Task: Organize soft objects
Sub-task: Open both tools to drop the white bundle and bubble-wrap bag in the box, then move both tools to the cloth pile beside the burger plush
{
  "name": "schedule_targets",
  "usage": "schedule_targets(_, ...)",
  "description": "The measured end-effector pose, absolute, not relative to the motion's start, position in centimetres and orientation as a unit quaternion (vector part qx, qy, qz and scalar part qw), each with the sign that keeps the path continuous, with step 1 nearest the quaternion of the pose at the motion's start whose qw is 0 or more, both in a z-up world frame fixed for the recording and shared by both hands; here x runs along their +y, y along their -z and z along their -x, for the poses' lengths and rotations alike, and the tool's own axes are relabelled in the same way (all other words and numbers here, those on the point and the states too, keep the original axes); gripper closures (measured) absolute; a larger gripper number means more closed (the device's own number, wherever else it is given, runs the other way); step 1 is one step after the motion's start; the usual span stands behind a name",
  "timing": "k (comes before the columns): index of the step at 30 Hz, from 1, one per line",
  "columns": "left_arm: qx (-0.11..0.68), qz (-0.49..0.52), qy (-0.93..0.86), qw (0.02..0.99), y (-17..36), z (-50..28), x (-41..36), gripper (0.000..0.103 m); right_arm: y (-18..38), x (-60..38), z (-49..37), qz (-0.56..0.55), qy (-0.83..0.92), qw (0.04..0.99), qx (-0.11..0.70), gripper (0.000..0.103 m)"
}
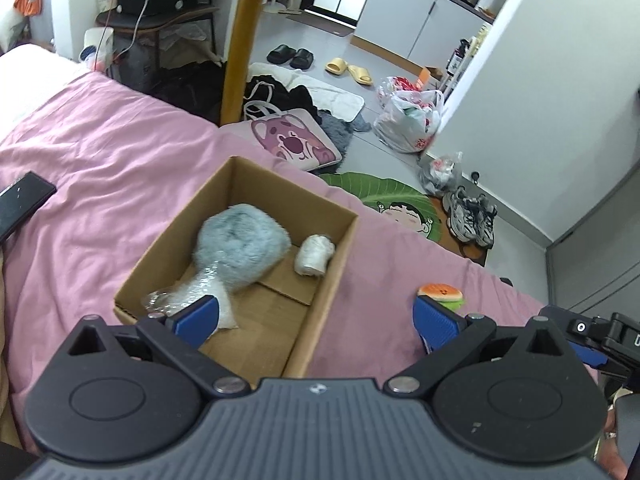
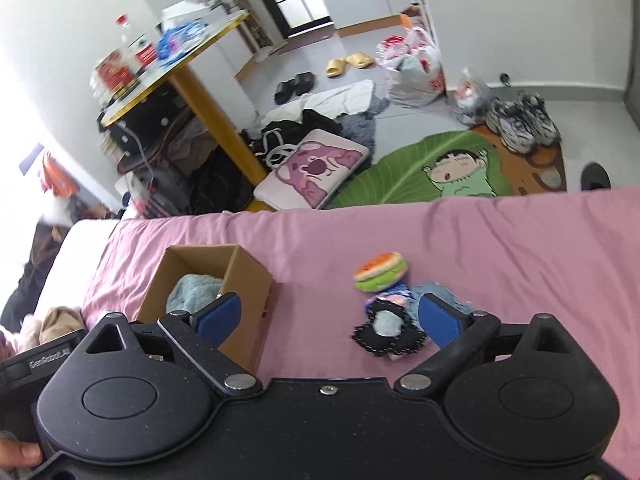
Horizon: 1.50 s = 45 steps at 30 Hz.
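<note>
Cardboard box (image 1: 248, 280) on the pink sheet (image 1: 100, 168) already holds a grey fluffy pouf (image 1: 244, 240) and white roll (image 1: 314, 256); our left gripper (image 1: 316, 320) hangs wide and empty above it. From the right wrist, our right gripper (image 2: 328, 318) gapes wide near the burger plush (image 2: 381, 271) and dark fringed toy (image 2: 386, 330); we should centre on one, then close gently.

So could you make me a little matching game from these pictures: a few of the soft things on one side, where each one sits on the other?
Things:
1. fluffy grey ball
2. white roll
3. burger toy
4. black patch

Places:
A. on the pink sheet, nearest the right tool
B. in the box, by its right wall
C. on the pink sheet, just beyond the black patch
D. in the box, toward its middle

Pairs: 1-D, 2-B, 3-C, 4-A
</note>
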<state>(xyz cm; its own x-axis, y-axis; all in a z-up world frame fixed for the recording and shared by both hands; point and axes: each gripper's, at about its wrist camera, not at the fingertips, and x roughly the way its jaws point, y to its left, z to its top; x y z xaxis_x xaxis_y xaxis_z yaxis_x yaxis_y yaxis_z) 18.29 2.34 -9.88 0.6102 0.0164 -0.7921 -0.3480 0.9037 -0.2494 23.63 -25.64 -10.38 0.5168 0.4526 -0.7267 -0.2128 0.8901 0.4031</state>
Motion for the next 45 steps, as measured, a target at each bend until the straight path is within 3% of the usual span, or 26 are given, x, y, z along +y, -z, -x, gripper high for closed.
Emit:
schedule_targets(9, 0.422, 0.191, -0.095, 0.881, 9.8, -18.9, -1.0, 0.002, 11.8, -29.0, -24.2, -0.170, -0.181, 0.855, 0.456, 0.008)
schedule_targets(19, 0.428, 0.194, -0.074, 0.880, 11.3, -20.8, -5.2, 0.004, 13.5, -32.0, -25.0, -0.216, -0.171, 0.842, 0.463, 0.019)
schedule_targets(45, 0.502, 0.200, -0.062, 0.839, 20.5, -26.7, -11.9, 0.035, 19.8, -34.4, -28.1, -0.283, -0.169, 0.786, 0.522, 0.039)
